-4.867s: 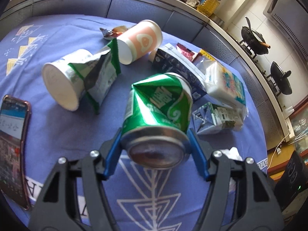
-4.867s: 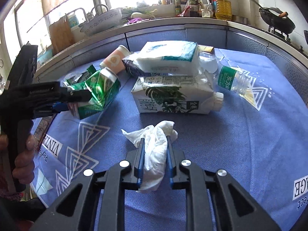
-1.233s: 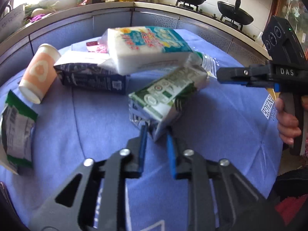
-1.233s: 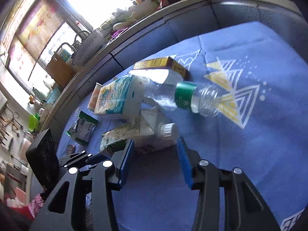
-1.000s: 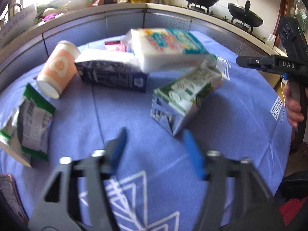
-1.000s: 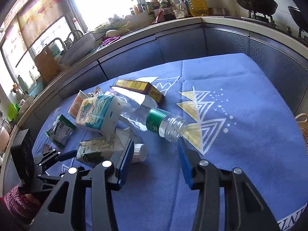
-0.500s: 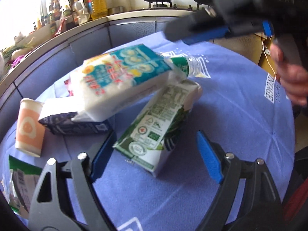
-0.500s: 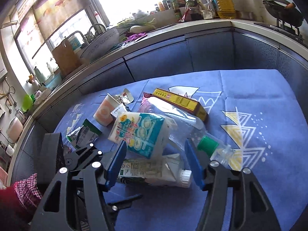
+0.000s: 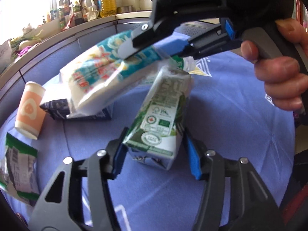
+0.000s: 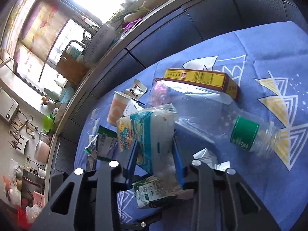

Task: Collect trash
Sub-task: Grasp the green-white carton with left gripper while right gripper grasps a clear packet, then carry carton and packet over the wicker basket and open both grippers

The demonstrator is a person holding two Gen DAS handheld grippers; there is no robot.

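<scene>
A green and white milk carton (image 9: 163,115) lies on the blue tablecloth (image 9: 231,134). My left gripper (image 9: 156,159) is open, its blue pads on either side of the carton's near end. The carton also shows in the right wrist view (image 10: 154,192). My right gripper (image 10: 156,163) is shut on a white and teal tissue pack (image 10: 150,138) and holds it above the carton. In the left wrist view the tissue pack (image 9: 107,73) is pinched by the right gripper (image 9: 146,52) from the upper right.
A clear plastic bottle (image 10: 231,127) with a green label, a yellow box (image 10: 200,79), a pink paper cup (image 9: 29,109), a dark carton (image 9: 57,109) and a green wrapper (image 9: 17,163) lie on the cloth. A kitchen counter (image 10: 154,19) curves behind.
My right gripper has come down and closed on the tissue pack, lifting it. My left gripper has moved forward so its open pads flank the carton's end.
</scene>
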